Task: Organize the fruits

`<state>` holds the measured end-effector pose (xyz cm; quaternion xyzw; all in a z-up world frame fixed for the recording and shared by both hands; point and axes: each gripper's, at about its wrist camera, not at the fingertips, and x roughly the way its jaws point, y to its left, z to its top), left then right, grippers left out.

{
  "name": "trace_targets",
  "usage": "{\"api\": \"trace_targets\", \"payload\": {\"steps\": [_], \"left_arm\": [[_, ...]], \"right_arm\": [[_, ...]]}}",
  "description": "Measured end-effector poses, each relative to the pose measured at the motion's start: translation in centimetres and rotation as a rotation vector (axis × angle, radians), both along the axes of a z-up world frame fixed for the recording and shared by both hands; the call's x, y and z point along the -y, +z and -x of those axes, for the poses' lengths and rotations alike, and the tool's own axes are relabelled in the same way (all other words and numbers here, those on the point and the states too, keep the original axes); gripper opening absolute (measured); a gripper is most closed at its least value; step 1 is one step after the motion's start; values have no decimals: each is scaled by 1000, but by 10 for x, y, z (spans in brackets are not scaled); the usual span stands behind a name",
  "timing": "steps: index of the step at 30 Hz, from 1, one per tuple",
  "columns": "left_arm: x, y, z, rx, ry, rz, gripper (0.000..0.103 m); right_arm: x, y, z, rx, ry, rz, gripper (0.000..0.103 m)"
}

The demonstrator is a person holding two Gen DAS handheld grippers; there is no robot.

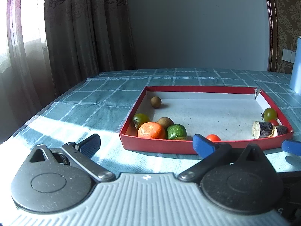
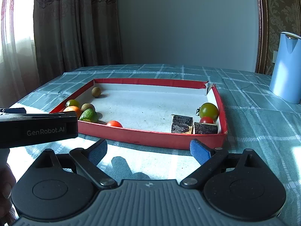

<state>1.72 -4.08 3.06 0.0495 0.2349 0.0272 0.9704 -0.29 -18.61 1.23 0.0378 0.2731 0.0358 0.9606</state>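
A shallow red tray (image 1: 156, 146) holds the fruit. Its near left corner has an orange (image 1: 151, 130), a green cut piece (image 1: 176, 131), a brown kiwi-like fruit (image 1: 165, 122) and a green tomato (image 1: 140, 119). A small red tomato (image 2: 114, 124) lies by the front wall. Two dark cut chunks (image 2: 182, 124), a green tomato (image 2: 208, 110) and a red tomato (image 2: 206, 120) fill the near right corner. My left gripper (image 1: 146, 145) hovers open before the tray's front wall, empty. My right gripper (image 2: 148, 151) is open too, just short of the wall, nothing between its fingers.
Another brown round fruit (image 1: 156, 102) sits alone near the tray's far left corner. A light blue jug (image 2: 286, 67) stands on the checked tablecloth (image 2: 259, 131) at the right. The left gripper's black body (image 2: 37, 128) juts in beside my right one. Curtains hang beyond the table's left edge.
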Motion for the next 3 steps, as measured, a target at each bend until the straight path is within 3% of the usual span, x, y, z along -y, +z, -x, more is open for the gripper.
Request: {"api": "trace_targets", "payload": {"steps": [3], "left_arm": [[1, -2, -1, -5, -1, 0, 103]], "right_arm": [[0, -1, -1, -6, 1, -4, 95]]}}
